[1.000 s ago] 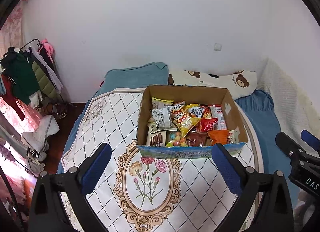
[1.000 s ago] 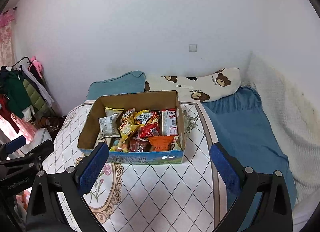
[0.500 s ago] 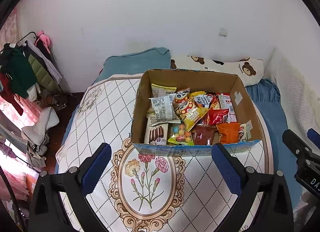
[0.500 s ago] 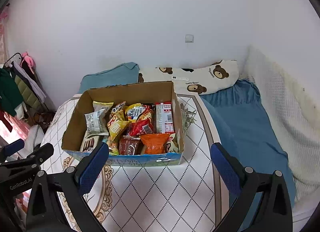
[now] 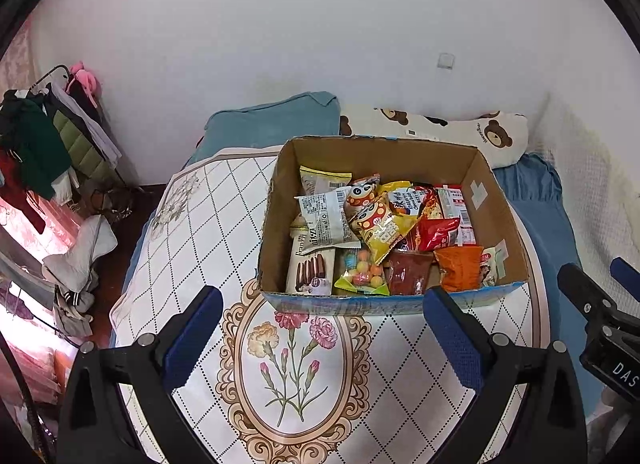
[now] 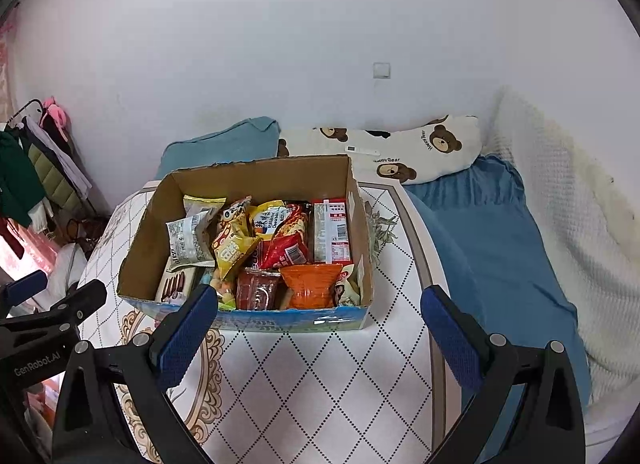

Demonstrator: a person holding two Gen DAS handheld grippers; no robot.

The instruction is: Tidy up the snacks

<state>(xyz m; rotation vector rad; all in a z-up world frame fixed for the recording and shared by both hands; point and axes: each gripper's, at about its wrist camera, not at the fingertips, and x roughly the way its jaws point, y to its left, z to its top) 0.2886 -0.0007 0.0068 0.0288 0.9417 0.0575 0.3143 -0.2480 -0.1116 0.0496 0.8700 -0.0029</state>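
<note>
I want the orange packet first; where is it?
In both views, the orange packet sits in the cardboard box's near-right corner, beside the dark red packet.

We found the cardboard box [image 5: 496, 220] on the quilt [image 5: 192, 248], snack packets [image 5: 372, 240] packed inside it — two pillows [image 6: 416, 152] lay behind it against the wall, and a clothes rack [image 5: 44, 144] stood off to the left of the bed.

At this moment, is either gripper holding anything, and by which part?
Nothing is held. The left gripper and right gripper are both open and empty, short of the cardboard box of snacks.
</note>
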